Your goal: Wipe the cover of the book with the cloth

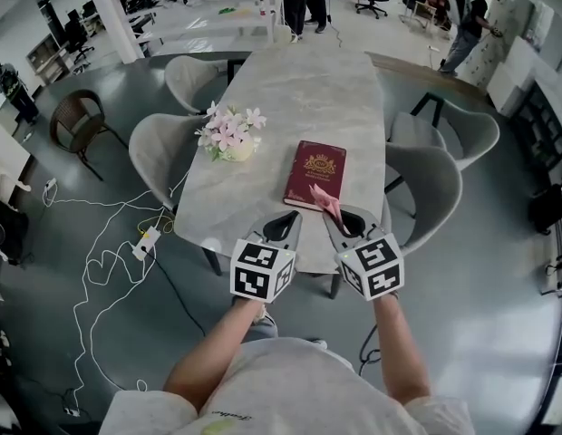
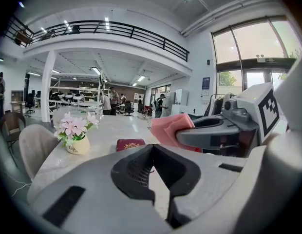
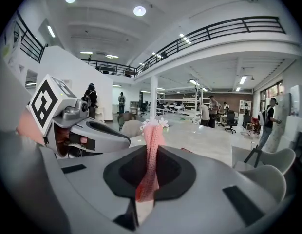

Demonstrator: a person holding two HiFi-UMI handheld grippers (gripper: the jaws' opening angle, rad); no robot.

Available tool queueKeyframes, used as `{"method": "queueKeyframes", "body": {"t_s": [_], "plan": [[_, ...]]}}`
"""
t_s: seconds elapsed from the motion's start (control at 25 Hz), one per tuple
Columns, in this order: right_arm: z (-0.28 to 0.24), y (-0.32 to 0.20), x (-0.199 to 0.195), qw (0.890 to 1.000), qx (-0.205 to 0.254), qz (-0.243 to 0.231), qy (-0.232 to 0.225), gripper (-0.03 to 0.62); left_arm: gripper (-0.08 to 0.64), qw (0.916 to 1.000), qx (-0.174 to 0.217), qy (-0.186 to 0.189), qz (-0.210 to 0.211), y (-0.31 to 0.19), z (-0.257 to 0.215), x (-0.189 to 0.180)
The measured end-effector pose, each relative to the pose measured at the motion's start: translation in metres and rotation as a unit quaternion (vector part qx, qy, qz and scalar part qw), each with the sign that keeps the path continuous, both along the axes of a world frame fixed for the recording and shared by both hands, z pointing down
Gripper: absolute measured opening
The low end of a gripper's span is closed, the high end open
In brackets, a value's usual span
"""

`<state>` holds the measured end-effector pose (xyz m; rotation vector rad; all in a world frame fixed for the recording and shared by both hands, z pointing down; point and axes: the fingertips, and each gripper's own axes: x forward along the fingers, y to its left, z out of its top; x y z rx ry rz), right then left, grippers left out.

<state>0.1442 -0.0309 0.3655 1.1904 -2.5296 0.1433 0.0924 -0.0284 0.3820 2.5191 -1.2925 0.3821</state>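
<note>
Head view: right gripper [image 1: 334, 212] fingers [image 1: 355, 229] clench cloth [image 1: 323, 198] over near edge of book [image 1: 315, 172], left gripper [image 1: 290, 217] clenched empty; best press cloth flat ahead of fingers, sweep whole cover.

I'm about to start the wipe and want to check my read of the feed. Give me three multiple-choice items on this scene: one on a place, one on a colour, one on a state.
1. In the head view, where does the flower pot stand relative to the book?
A. On top of it
B. To its left
C. To its right

2. What colour is the cloth?
A. Blue
B. White
C. Pink

3. How is the left claw?
A. Shut, holding nothing
B. Shut on the cloth
C. Open around the book

Answers:
1 B: the flower pot stands on the table left of the book, apart from it.
2 C: the cloth pinched in the right claw is pink.
3 A: the left gripper view shows its jaws meeting with nothing between them.
</note>
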Motion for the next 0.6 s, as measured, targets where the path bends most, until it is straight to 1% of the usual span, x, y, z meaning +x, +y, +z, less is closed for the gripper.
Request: {"method": "queueKeyframes", "body": {"t_s": [0.12, 0.24, 0.6], "plan": [[-0.006, 0.007, 0.008, 1.000, 0.009, 0.015, -0.019, 0.018, 0.008, 1.0000, 0.005, 0.000, -0.002, 0.007, -0.004, 0.003], [-0.006, 0.014, 0.013, 0.999, 0.008, 0.024, -0.035, 0.018, 0.008, 1.0000, 0.009, -0.001, -0.003, 0.013, -0.007, 0.004], [-0.008, 0.027, 0.020, 0.998, 0.015, 0.036, -0.046, 0.018, 0.006, 0.9999, 0.008, -0.008, -0.007, 0.029, -0.007, 0.004]]}}
